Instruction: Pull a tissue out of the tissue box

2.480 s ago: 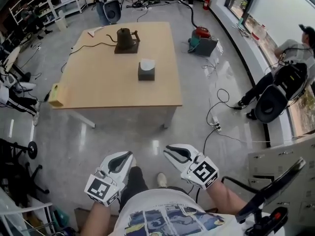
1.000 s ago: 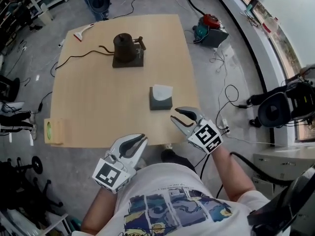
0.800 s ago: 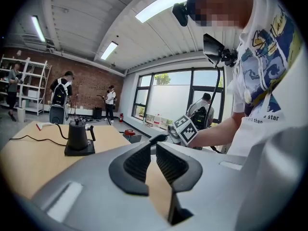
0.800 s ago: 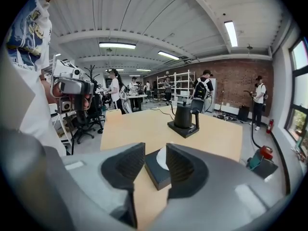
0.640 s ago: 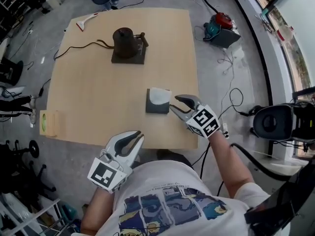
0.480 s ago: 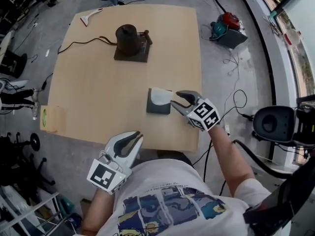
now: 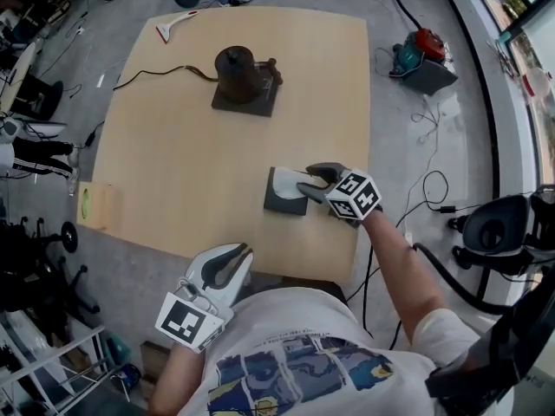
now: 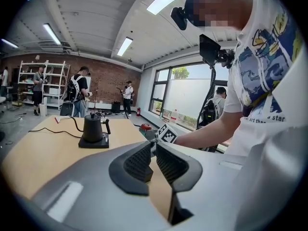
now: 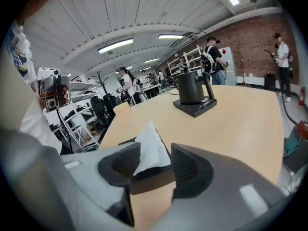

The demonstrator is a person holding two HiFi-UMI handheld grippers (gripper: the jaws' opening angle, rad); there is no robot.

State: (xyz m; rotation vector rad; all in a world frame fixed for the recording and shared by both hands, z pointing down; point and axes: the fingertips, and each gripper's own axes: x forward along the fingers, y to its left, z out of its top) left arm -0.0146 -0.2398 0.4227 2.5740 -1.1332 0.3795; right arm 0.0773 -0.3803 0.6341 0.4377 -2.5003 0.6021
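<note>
A dark grey tissue box (image 7: 284, 201) lies on the wooden table (image 7: 173, 163), near its right front part. A white tissue (image 7: 290, 180) stands up out of it. My right gripper (image 7: 309, 177) has its tips at the box's right side, beside the tissue. In the right gripper view the tissue (image 9: 149, 146) and the box (image 9: 150, 171) show between the jaws of the right gripper (image 9: 155, 150). The jaws are opening and the pads do not press on the tissue. My left gripper (image 7: 242, 250) hangs shut and empty at the table's front edge, and its pads (image 8: 139, 160) nearly meet.
A black kettle (image 7: 238, 63) on a dark base (image 7: 247, 98) stands at the table's back, with a cable (image 7: 165, 74) running left. A white and red tool (image 7: 178, 24) lies at the far left corner. A pale box (image 7: 97, 206) sits at the left edge. People stand in the background.
My right gripper went forward and down over the table to the tissue box, and its jaws spread wider. The left gripper stayed by the front edge.
</note>
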